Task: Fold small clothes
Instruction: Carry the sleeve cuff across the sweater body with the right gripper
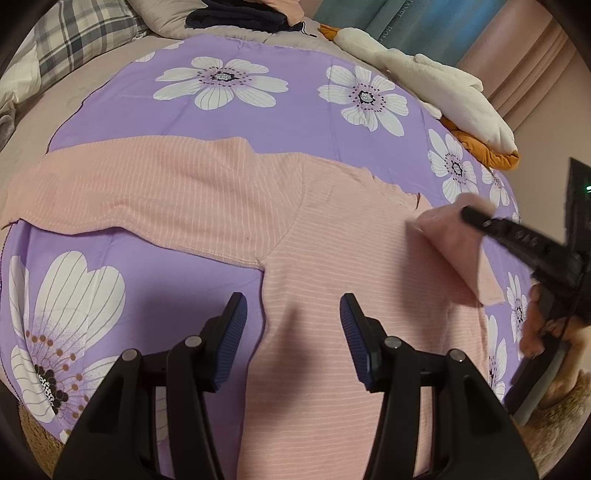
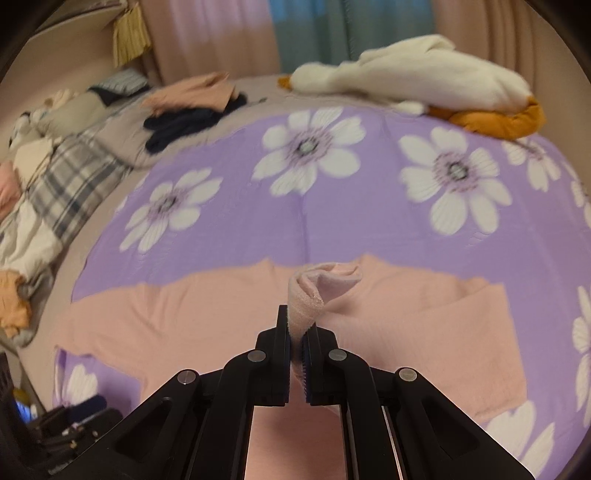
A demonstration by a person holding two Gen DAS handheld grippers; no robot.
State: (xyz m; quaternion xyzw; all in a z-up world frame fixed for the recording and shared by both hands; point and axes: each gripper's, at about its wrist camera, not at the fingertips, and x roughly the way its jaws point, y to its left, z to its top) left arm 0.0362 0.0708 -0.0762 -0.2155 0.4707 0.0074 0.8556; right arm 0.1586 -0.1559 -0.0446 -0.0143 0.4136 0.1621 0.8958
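Note:
A pink striped long-sleeved top [image 1: 332, 258] lies spread on a purple flowered bedspread [image 1: 258, 122]. Its left sleeve [image 1: 129, 192] stretches out to the left. My left gripper [image 1: 293, 317] is open and empty, hovering just above the top's left side seam. My right gripper [image 2: 295, 332] is shut on the end of the top's right sleeve [image 2: 325, 284] and holds it lifted above the top's body [image 2: 184, 325]. In the left wrist view the right gripper [image 1: 469, 216] shows at the right with the sleeve [image 1: 450, 243] folded inward over the body.
A white and orange plush goose [image 1: 443, 85] lies along the far right edge of the bed. Dark and pink folded clothes [image 1: 236, 14] are piled at the far end. A plaid pillow [image 1: 81, 37] and bedding lie at the left. Curtains hang behind.

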